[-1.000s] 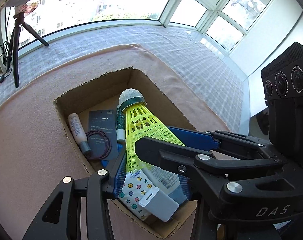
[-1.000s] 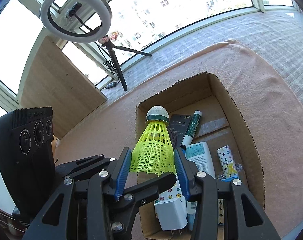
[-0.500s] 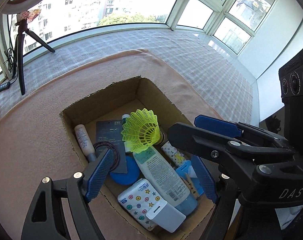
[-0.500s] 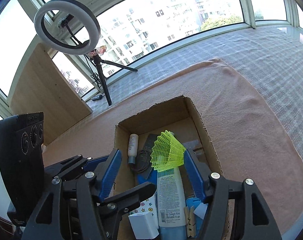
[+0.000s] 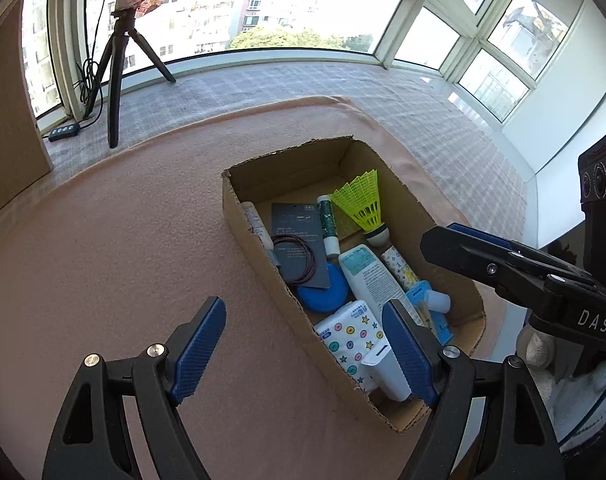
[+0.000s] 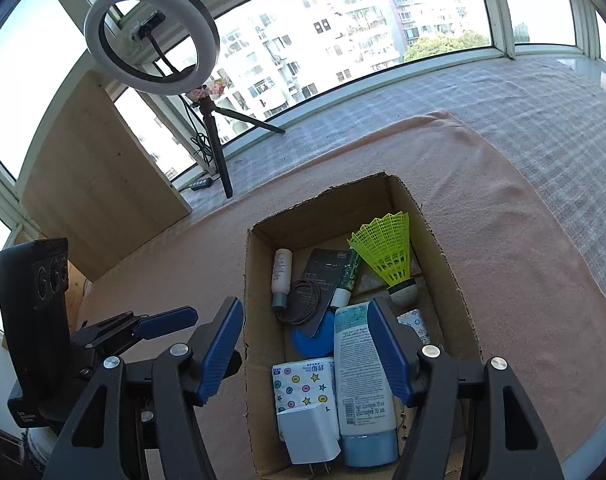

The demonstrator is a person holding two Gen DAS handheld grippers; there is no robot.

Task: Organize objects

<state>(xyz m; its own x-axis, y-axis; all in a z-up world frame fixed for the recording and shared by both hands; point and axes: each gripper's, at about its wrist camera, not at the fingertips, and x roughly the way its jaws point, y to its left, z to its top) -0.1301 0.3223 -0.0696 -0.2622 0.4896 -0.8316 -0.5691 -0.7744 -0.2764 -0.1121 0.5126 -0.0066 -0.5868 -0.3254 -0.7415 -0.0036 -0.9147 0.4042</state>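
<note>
With both my jaws wide and empty, the shuttlecock point(image 6: 389, 250) in the cardboard box point(image 6: 461, 300) looks featherlight and crushable, best pinched at its cork.

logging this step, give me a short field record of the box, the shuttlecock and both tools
box: open cardboard box on a pink cloth
shuttlecock: yellow shuttlecock lies in the box's far corner, cork end toward the camera, skirt leaning on the wall
other contents: white tube, tissue pack, white charger, blue disc, dark card
left tool: open, empty, jaws just opened
right tool: open, empty, jaws just opened
</note>
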